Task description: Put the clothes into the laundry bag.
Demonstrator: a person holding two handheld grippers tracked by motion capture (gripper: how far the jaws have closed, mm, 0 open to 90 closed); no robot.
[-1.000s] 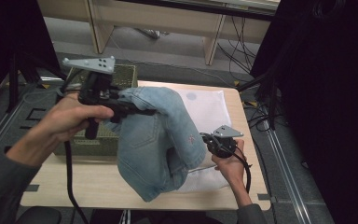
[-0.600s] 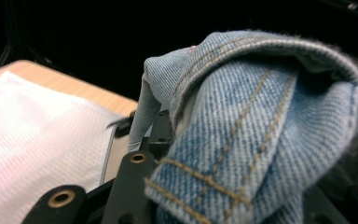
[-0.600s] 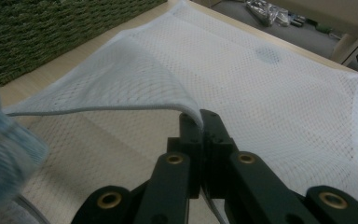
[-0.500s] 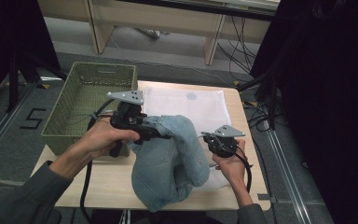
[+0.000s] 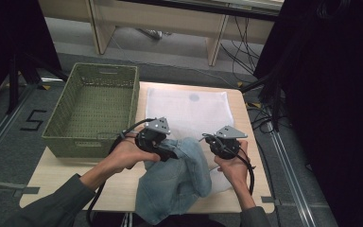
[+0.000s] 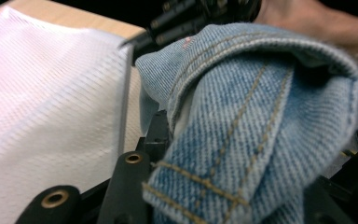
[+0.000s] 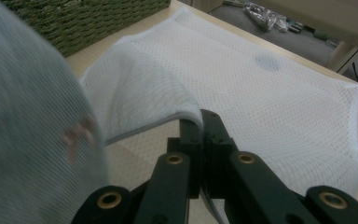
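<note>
A pair of light blue jeans (image 5: 179,182) lies bunched at the table's front edge and hangs over it. My left gripper (image 5: 170,155) is shut on the denim near its upper left; in the left gripper view a stitched fold of the jeans (image 6: 247,135) sits between the jaws. A white mesh bag (image 5: 189,109) lies flat on the table behind. My right gripper (image 5: 210,140) is shut on the bag's near edge (image 7: 186,114) and lifts it slightly. The jeans touch the lifted edge.
A green woven basket (image 5: 94,106) stands at the table's left, beside the mesh bag. Bare wood (image 5: 61,175) shows in front of the basket. Cables and desk legs lie on the floor beyond the table.
My left gripper has carried the jeans from above the basket down and to the right, onto the table next to the right gripper. The right gripper has stayed in place.
</note>
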